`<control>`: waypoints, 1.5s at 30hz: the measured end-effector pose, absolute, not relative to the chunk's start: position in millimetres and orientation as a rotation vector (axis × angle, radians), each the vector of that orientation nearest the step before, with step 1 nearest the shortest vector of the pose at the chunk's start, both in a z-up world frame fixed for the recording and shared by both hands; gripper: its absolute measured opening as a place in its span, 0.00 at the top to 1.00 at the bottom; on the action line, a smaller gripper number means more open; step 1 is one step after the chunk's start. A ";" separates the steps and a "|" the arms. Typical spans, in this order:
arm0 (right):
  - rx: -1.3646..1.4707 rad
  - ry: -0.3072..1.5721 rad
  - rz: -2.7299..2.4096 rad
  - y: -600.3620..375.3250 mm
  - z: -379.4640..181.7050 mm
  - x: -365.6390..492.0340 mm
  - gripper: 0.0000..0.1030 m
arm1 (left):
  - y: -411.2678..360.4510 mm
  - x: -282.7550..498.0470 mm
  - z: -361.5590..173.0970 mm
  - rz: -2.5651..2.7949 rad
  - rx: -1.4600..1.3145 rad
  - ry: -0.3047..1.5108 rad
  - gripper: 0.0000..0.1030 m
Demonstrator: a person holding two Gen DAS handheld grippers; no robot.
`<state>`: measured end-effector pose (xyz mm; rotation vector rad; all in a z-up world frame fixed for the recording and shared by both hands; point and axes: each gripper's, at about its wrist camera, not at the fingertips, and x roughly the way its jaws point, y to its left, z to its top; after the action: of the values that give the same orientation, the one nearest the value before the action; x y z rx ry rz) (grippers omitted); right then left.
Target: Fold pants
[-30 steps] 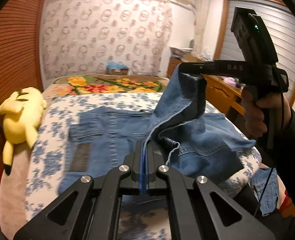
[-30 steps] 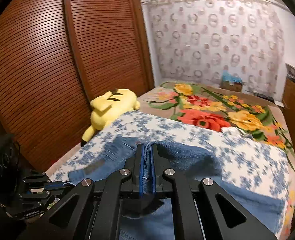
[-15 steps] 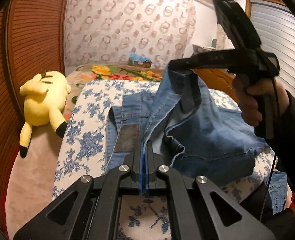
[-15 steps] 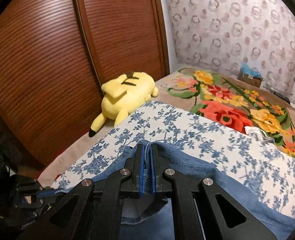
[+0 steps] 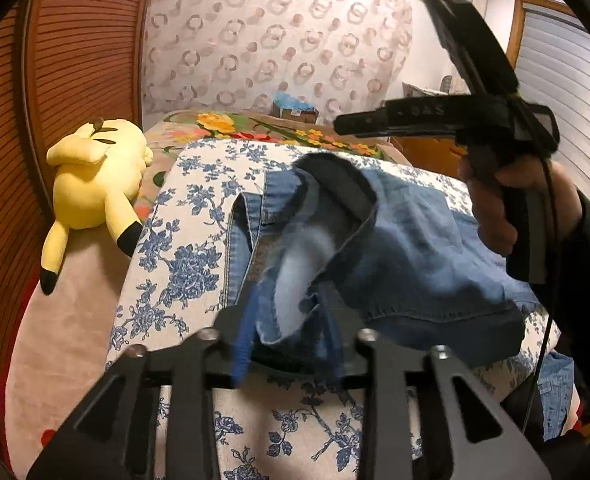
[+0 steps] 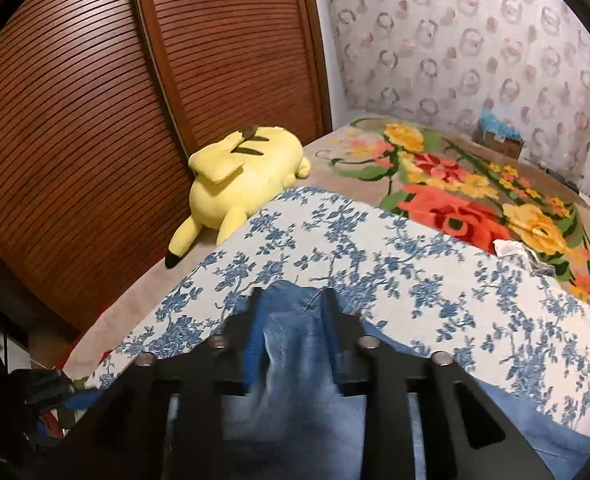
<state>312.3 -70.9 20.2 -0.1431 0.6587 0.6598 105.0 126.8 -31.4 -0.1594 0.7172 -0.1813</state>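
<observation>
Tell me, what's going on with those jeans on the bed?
A person is folding blue jeans on a flowered bedspread, using black tongs in each hand. One part of the jeans has been carried over the rest. Both the left tongs and the right tongs are opening, with denim between their jaws, so the fabric is being let go. A yellow plush toy lies on the bed beside the spread, apart from the jeans.

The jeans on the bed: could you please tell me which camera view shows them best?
The left wrist view: it shows the jeans folded over on the blue floral sheet. The right wrist view shows only a blurred denim strip by that gripper.
</observation>
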 end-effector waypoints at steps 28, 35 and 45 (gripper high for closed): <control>-0.091 0.643 0.516 -220.6 -13.7 178.4 0.70 | 75.8 175.2 -41.2 -0.248 -0.075 0.824 0.64; -0.069 0.641 0.499 -229.0 -18.1 169.4 0.70 | 66.8 181.4 -33.7 -0.271 -0.045 0.783 0.94; -0.029 0.649 0.478 -247.2 -23.1 163.6 0.70 | 122.8 190.1 -29.2 -0.187 -0.143 0.789 0.95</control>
<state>163.6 -247.2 -23.1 -0.0292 0.6487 0.4775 190.1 122.8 -29.2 -0.1429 0.7885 -0.1870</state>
